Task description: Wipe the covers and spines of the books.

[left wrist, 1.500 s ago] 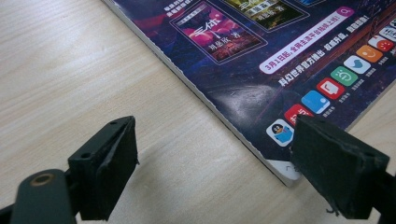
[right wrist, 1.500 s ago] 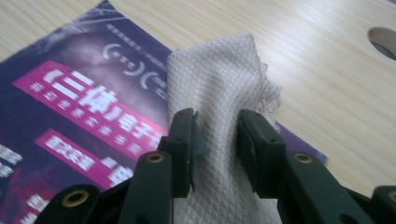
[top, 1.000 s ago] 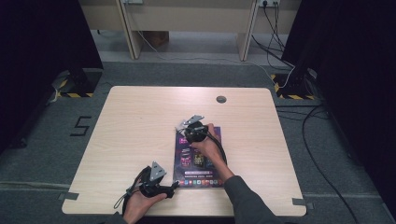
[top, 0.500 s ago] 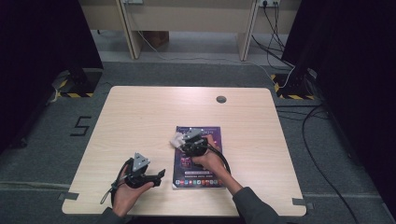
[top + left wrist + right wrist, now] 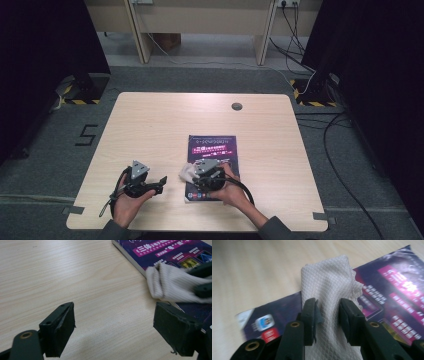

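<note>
A beige waffle-weave cloth is lying bunched over the near left edge of a purple book, pinched between the jaws of the right gripper. The cover is carrying pink bands of Chinese writing, "三体" readable in the left gripper view. The left gripper is hovering just beside it, jaws spread wide over the bare wooden table, nothing between them.

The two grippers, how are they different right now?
The left gripper has its jaws wide open with nothing between them, while the right gripper is shut on a beige cloth. The left gripper is over bare table; the right gripper is over the purple book. Both have black jaws and are hand-held.
</note>
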The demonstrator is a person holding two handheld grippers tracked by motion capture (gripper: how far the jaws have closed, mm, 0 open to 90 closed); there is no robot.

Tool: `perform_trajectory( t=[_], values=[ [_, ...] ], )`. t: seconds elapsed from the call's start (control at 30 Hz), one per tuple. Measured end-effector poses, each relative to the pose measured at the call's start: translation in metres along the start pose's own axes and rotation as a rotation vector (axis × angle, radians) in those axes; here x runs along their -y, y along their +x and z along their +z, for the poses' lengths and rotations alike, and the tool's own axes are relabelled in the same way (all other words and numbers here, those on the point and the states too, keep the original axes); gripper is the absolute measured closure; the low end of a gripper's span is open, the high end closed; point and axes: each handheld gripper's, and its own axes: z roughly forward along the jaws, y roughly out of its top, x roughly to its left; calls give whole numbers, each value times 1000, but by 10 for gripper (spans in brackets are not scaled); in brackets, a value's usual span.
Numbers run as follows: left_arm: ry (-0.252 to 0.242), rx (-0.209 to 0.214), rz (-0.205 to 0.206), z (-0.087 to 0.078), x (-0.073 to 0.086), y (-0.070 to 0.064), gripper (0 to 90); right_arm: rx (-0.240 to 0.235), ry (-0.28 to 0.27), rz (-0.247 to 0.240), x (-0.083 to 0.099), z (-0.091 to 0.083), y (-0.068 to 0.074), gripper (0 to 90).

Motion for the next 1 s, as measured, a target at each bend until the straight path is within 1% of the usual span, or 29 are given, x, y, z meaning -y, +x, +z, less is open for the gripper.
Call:
perform_trajectory(
  t=[0.07, 0.1, 0.17, 0.27, 0.33, 0.37, 0.43, 0.57, 0.63, 0.67, 0.73, 0.8, 0.83, 0.9, 0.97, 1.0],
  values=[
    [0, 0, -2, 1, 0, 1, 171, -15, -3, -5, 3, -4, 8, 667],
    [-3, -2, -6, 1, 0, 1, 171, -23, -1, 1, 5, -6, 12, 667],
    [1, -1, -5, 0, 0, 1, 171, -39, -9, -19, 8, -9, 17, 667],
    [2, -4, -6, 1, 1, 1, 171, -57, -5, -31, 11, -14, 27, 667],
    [2, -1, -2, 0, 1, 0, 171, -71, -8, -41, 13, -17, 32, 666],
    [0, 0, -2, 0, 0, 0, 171, -73, -5, -39, 14, -18, 34, 667],
    [3, 3, 4, 1, 1, -1, 171, -82, -5, -44, 15, -20, 34, 665],
    [4, 19, 10, 0, 1, -3, 171, -87, -4, -30, 19, -23, 31, 663],
    [10, 30, 16, 0, 2, -5, 171, -72, 6, -31, 23, -28, 27, 663],
    [10, 30, 16, 0, 2, -5, 171, -65, 9, -11, 26, -31, 26, 663],
    [16, 61, 20, -1, 3, -12, 171, -48, 11, 6, 33, -37, 19, 662],
    [19, 79, 30, -1, 4, -18, 171, -27, 15, 34, 42, -45, 12, 662],
    [20, 86, 38, -1, 4, -22, 170, -11, 15, 42, 46, -48, 8, 662],
    [22, 118, 48, -2, 5, -32, 166, 14, 20, 64, 54, -55, 1, 661],
    [25, 146, 73, 0, 7, -45, 164, 34, 21, 84, 60, -61, -4, 661],
    [31, 150, 100, 2, 8, -50, 164, 41, 19, 91, 63, -63, -6, 660]
  ],
)
